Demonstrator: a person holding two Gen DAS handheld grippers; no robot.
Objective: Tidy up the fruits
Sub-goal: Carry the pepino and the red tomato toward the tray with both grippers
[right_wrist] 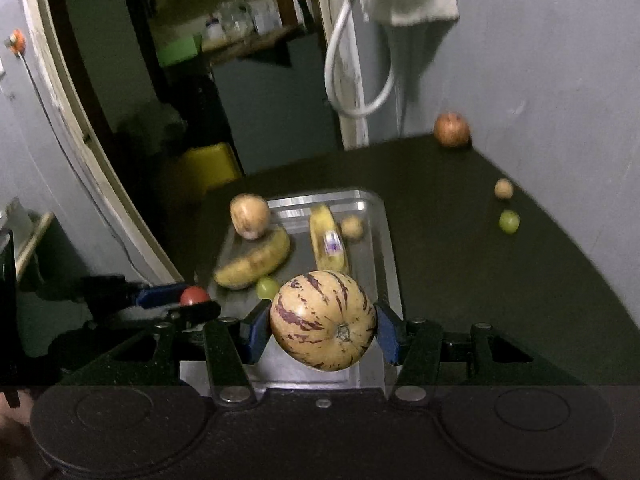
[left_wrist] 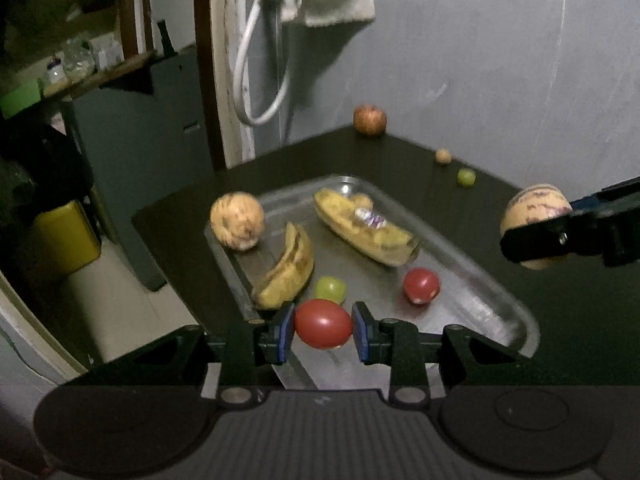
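My left gripper [left_wrist: 323, 328] is shut on a red tomato [left_wrist: 323, 323], held above the near end of a metal tray [left_wrist: 496, 304]. My right gripper [right_wrist: 323, 326] is shut on a striped yellow melon [right_wrist: 323, 320], also over the tray [right_wrist: 380, 240]. In the left wrist view the melon [left_wrist: 534, 210] and right gripper show at the right edge. The tray holds two bananas [left_wrist: 366, 228] [left_wrist: 288, 268], a second pale melon [left_wrist: 237, 221], a green fruit [left_wrist: 330, 289], another tomato [left_wrist: 421, 285] and a small tan fruit [right_wrist: 352, 227].
On the dark table [right_wrist: 460, 264] beyond the tray lie an apple [right_wrist: 452, 129] by the wall, a small tan fruit [right_wrist: 503, 189] and a small green fruit [right_wrist: 509, 221]. A white cable [right_wrist: 340, 80] hangs on the wall. A yellow stool [right_wrist: 206, 168] stands left of the table.
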